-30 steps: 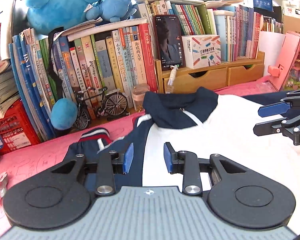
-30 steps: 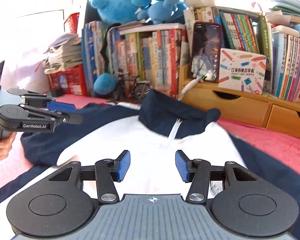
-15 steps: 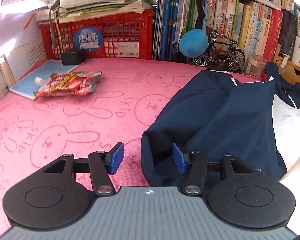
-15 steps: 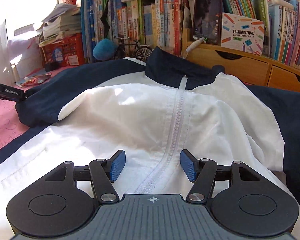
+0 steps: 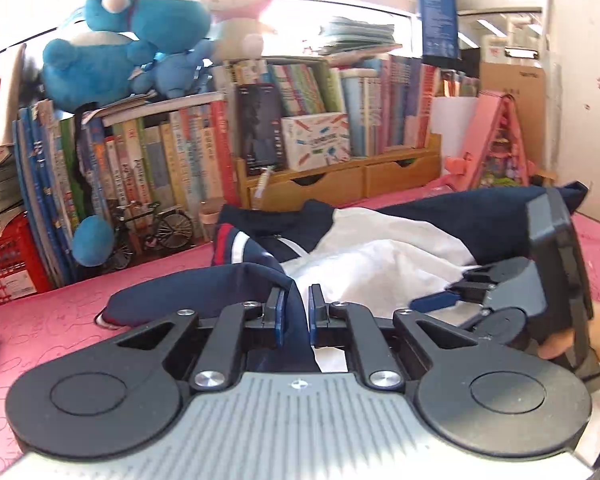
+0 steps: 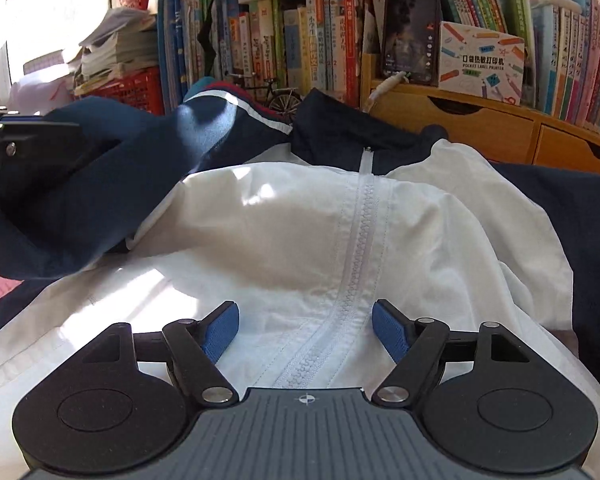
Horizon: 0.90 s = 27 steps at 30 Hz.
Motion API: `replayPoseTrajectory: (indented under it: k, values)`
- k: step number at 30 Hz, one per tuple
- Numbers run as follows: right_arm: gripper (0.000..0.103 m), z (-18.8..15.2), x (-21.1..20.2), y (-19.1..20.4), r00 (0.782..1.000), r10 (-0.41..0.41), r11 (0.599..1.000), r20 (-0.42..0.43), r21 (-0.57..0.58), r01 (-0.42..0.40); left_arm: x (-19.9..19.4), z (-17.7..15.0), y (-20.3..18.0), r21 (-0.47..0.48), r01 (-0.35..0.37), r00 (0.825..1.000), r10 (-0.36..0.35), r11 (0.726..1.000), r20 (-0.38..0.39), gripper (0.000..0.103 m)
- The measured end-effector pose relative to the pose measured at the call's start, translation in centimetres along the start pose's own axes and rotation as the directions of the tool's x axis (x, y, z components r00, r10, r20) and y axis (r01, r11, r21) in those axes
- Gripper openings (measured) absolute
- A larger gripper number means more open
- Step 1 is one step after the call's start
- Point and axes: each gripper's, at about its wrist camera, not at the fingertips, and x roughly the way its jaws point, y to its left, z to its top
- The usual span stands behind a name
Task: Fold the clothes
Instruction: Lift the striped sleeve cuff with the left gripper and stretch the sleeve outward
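A white jacket [image 6: 300, 232] with navy sleeves and collar lies face up on the pink mat, its zipper [image 6: 356, 248] running down the middle. My left gripper [image 5: 295, 316] is shut on the navy left sleeve [image 5: 204, 292], which is lifted and carried over the white front; its striped cuff [image 5: 230, 246] hangs beyond. From the right wrist view the same sleeve [image 6: 112, 176] hangs at the left, held by the left gripper [image 6: 28, 132]. My right gripper [image 6: 305, 330] is open, low over the white front with the zipper between its fingers. It shows in the left wrist view as the right gripper [image 5: 500, 296].
A wall of books [image 6: 284, 40] backs the mat, with a phone [image 6: 410, 28], a wooden drawer unit [image 6: 480, 128], a small bicycle model [image 5: 156, 228] and a red basket [image 5: 4, 260]. Blue plush toys [image 5: 124, 44] sit on top. A pink easel [image 5: 496, 148] stands at the far right.
My left gripper went down to the sleeve at the mat's left, closed on it, and has lifted it back over the jacket. My right gripper lowered toward the zipper and stayed open.
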Motion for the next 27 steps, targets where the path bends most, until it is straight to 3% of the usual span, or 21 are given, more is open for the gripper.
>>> replayPoseTrajectory:
  k: [3,5,8,10,11,12,14,16,20,21,23,24,25,26,27]
  values:
    - [0.074,0.0,-0.2,-0.8,1.0,0.02,0.998,0.011,0.054,-0.02,0.2,-1.8,-2.0,0.05,0.039,0.997,-0.035,0.998,-0.066,0.019]
    - [0.075,0.0,-0.1,-0.8,1.0,0.018,0.998,0.01,0.054,-0.019,-1.1,-2.2,-0.6,-0.011,0.066,0.996,-0.066,0.998,-0.055,0.024]
    - [0.079,0.1,0.1,-0.1,1.0,0.004,1.0,-0.001,0.018,-0.004,-3.3,-2.8,1.9,-0.119,0.109,0.993,-0.113,0.987,-0.025,0.039]
    - [0.083,0.1,0.2,0.3,1.0,-0.005,1.0,-0.009,-0.006,0.005,-4.8,-3.2,3.6,-0.189,0.138,0.99,-0.141,0.972,-0.002,0.06]
    - [0.083,0.0,0.2,0.5,1.0,-0.008,1.0,-0.011,-0.013,0.008,-5.6,-3.3,4.9,-0.23,0.127,0.992,-0.124,0.965,0.027,0.066]
    - [0.084,0.0,0.3,0.5,1.0,-0.009,1.0,-0.013,-0.017,0.009,-5.5,-3.3,6.5,-0.293,0.087,0.996,-0.08,0.952,0.034,0.08]
    - [0.085,0.0,0.2,0.5,1.0,-0.006,1.0,-0.013,-0.016,0.006,-4.9,-3.1,9.8,-0.427,-0.006,1.0,0.018,0.904,0.023,0.088]
    - [0.085,-0.1,0.2,0.5,1.0,-0.004,1.0,-0.013,-0.014,0.004,-2.0,-3.4,12.4,-0.538,-0.06,0.998,0.047,0.841,-0.038,0.085]
    - [0.086,-0.1,0.3,0.8,1.0,-0.012,1.0,-0.016,-0.026,0.012,4.3,-4.1,17.3,-0.718,-0.171,0.983,0.065,0.675,-0.174,0.078]
    - [0.086,-0.1,0.3,0.8,1.0,-0.015,0.999,-0.018,-0.032,0.015,5.4,-4.3,17.8,-0.737,-0.194,0.979,0.074,0.648,-0.192,0.077]
    - [0.087,-0.1,0.4,1.0,1.0,-0.021,0.999,-0.022,-0.042,0.02,7.4,-4.5,18.2,-0.762,-0.233,0.971,0.097,0.604,-0.22,0.061]
    - [0.087,-0.1,0.5,1.1,0.999,-0.024,0.999,-0.023,-0.047,0.023,8.0,-4.4,18.3,-0.762,-0.257,0.965,0.114,0.594,-0.237,0.034]
    - [0.088,-0.2,0.5,1.1,0.999,-0.025,0.999,-0.024,-0.049,0.023,8.4,-4.2,18.3,-0.758,-0.283,0.958,0.133,0.587,-0.254,0.02]
    - [0.088,-0.2,0.5,1.1,0.999,-0.024,0.999,-0.024,-0.049,0.023,8.3,-4.0,18.3,-0.754,-0.299,0.954,0.155,0.585,-0.258,0.019]
    - [0.088,-0.2,0.5,1.1,0.999,-0.023,0.999,-0.024,-0.049,0.022,7.8,-3.5,18.4,-0.739,-0.305,0.952,0.188,0.601,-0.241,0.016]
